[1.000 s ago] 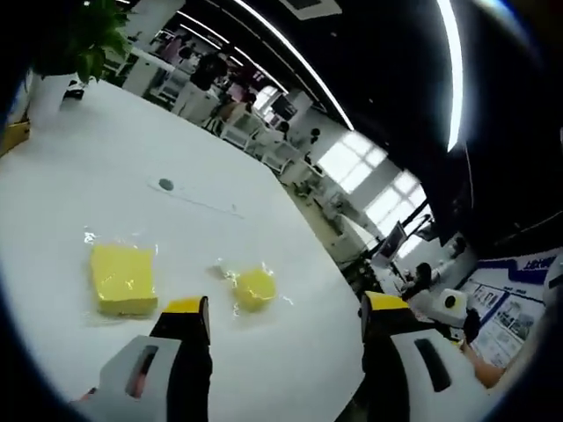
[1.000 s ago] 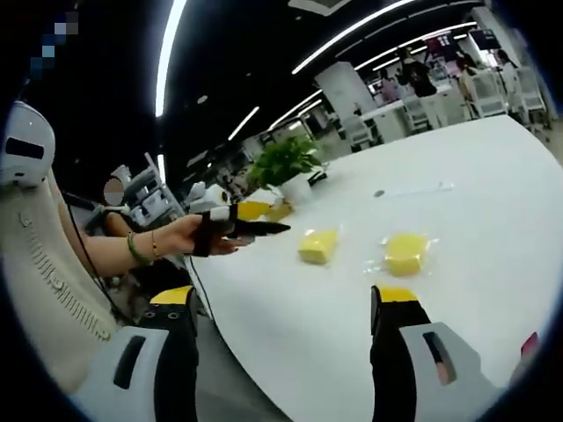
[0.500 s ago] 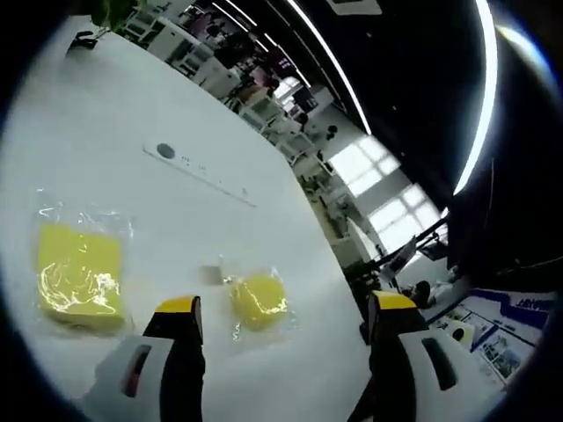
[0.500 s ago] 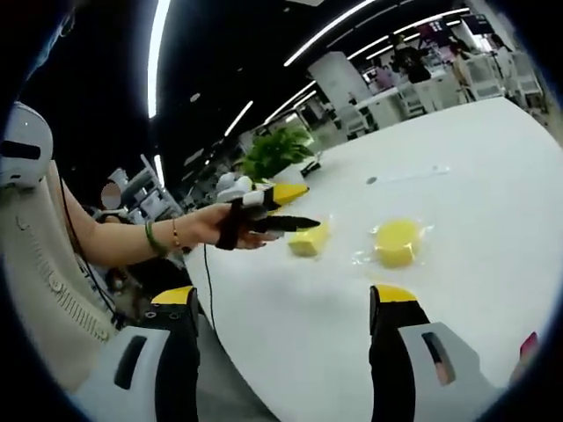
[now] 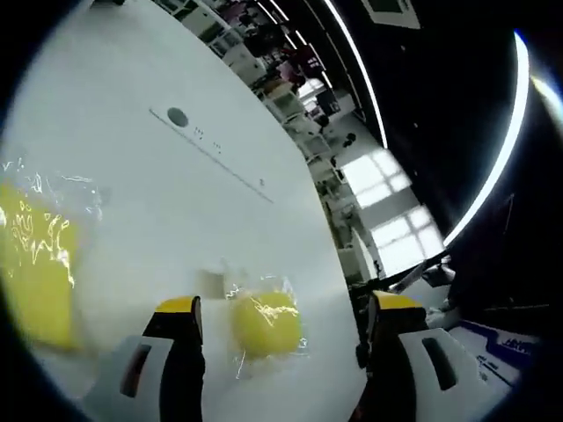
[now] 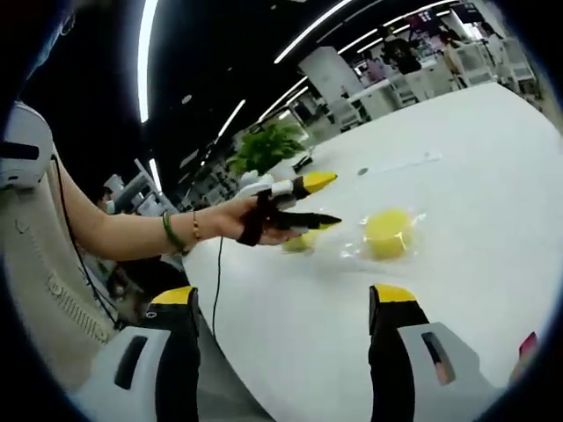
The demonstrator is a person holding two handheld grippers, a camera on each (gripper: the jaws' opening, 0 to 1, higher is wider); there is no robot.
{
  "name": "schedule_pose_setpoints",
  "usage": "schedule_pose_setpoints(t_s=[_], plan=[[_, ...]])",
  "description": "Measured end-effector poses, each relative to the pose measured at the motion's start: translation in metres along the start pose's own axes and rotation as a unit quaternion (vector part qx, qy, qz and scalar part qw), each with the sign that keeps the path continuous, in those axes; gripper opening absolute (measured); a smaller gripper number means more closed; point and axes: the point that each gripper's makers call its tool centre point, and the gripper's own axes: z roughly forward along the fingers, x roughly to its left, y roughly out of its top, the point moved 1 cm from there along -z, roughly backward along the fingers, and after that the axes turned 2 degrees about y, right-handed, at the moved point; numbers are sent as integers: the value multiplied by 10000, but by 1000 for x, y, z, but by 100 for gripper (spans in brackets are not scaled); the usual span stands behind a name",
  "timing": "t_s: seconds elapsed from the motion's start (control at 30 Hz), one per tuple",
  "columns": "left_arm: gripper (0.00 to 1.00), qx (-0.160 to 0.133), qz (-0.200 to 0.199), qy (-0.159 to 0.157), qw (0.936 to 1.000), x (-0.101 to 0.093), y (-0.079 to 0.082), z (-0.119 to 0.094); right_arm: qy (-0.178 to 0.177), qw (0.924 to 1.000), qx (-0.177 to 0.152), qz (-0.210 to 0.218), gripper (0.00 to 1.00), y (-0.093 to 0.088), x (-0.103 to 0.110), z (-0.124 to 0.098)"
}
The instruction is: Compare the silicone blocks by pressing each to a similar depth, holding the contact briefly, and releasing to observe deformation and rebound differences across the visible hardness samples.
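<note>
White round-edged table (image 5: 132, 193) in an open office, ceiling strip lights overhead. Your left gripper (image 5: 280, 318) has its jaws spread wide and empty, low over the table; the small round yellow silicone block in clear wrap (image 5: 266, 323) lies between the jaw tips, nearer the left jaw. The larger yellow wrapped block (image 5: 35, 272) is well off to that jaw's left. Your right gripper (image 6: 286, 303) is also spread and empty, well back, so the left is nearer; it probably presses first.
</note>
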Motion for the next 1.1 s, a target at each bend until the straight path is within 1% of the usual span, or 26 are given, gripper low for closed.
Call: schedule_pose_setpoints(t_s=[0.17, 0.27, 0.43, 0.47, 0.53, 0.63, 0.7, 0.73, 0.77, 0.8, 0.87, 0.9, 0.97, 1.03, 1.07, 1.1], plan=[[75, 83, -164, 61, 9998, 9, -2, 12, -29, 10000, -8, 60, 73, -1, -6, 1], [72, 103, -250, 83, 9996, 14, -2, 18, -77, 9999, 16, 109, 72, -4, -10, 1], [66, 77, -642, -32, 9979, 18, -1, 35, -116, 9997, 42, 196, 72, -9, -13, -2], [64, 77, -683, -52, 9976, 18, -2, 38, -135, 9997, 55, 207, 72, -10, -14, -3], [59, 69, -894, -22, 9960, 19, -3, 45, -180, 9996, 87, 223, 72, -12, -18, -4], [51, 107, -973, -4, 9952, 21, -6, 54, -219, 9994, 90, 247, 72, -12, -22, -5], [44, 196, -983, 132, 9949, 26, -10, 58, -233, 9994, 62, 258, 71, -11, -23, -5], [38, 238, -967, 138, 9949, 28, -12, 61, -236, 9994, 46, 259, 71, -10, -23, -5], [31, 240, -949, 297, 9948, 34, -13, 60, -237, 9994, 26, 263, 71, -9, -24, -5], [25, 233, -814, 471, 9953, 42, -14, 62, -241, 9994, 17, 265, 71, -9, -24, -5], [14, 324, -696, 653, 9949, 49, -18, 61, -261, 9993, 28, 276, 71, -11, -26, -4], [14, 225, -850, 501, 9949, 45, -15, 62, -256, 9992, 39, 289, 71, -12, -26, -4], [12, 234, -841, 538, 9947, 46, -15, 61, -258, 9992, 79, 294, 71, -14, -27, -4], [6, 260, -851, 507, 9947, 44, -15, 61, -263, 9991, 91, 304, 71, -16, -27, -3], [0, 239, -807, 495, 9952, 44, -14, 61, -264, 9991, 87, 317, 71, -16, -27, -3], [0, 223, -833, 472, 9952, 42, -14, 61, -264, 9991, 89, 321, 71, -17, -27, -3]])
